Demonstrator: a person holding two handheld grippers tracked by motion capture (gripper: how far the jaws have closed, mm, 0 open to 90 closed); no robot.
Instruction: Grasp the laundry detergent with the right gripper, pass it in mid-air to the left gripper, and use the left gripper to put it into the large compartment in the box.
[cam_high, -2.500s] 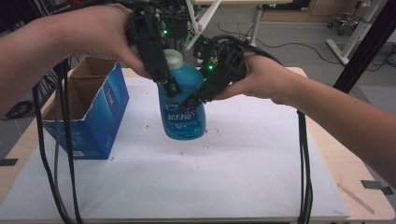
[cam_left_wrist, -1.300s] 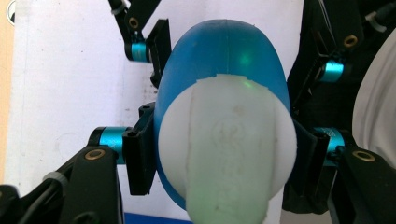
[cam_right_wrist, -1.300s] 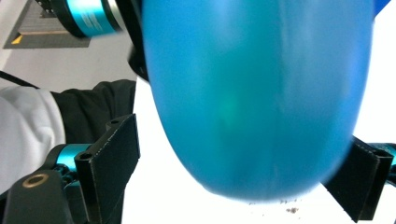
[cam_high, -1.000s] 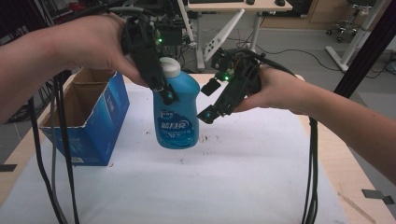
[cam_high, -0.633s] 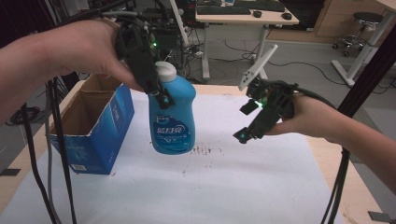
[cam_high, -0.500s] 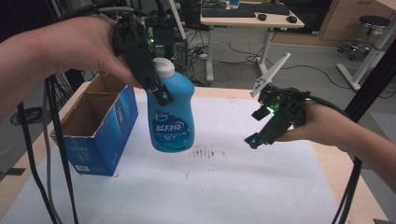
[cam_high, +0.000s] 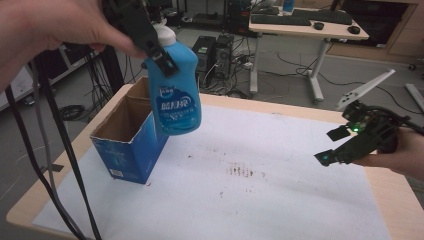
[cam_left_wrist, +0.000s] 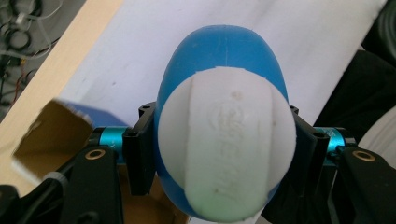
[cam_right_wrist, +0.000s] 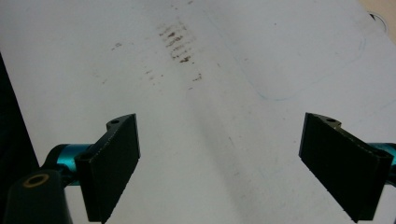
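A blue detergent bottle (cam_high: 176, 90) with a white cap hangs in the air above the table's left half, beside and partly over the open blue cardboard box (cam_high: 131, 137). My left gripper (cam_high: 150, 37) is shut on the bottle's neck just under the cap. In the left gripper view the white cap (cam_left_wrist: 227, 149) sits between the two black jaws, with the box's brown flap (cam_left_wrist: 49, 130) below left. My right gripper (cam_high: 336, 145) hovers over the table's right side, open and holding nothing; its two pads (cam_right_wrist: 114, 161) stand wide apart over the white sheet.
A white sheet (cam_high: 260, 165) with dark smudges (cam_high: 242, 171) covers the wooden table (cam_high: 395, 195). Black cables (cam_high: 50, 150) trail down at the left. Behind the table stand a desk (cam_high: 305, 22) with keyboards and computer towers (cam_high: 215, 50) on the floor.
My left gripper has lifted the bottle up and to the left, toward the box. My right gripper has let go of the bottle, opened and drawn back to the right.
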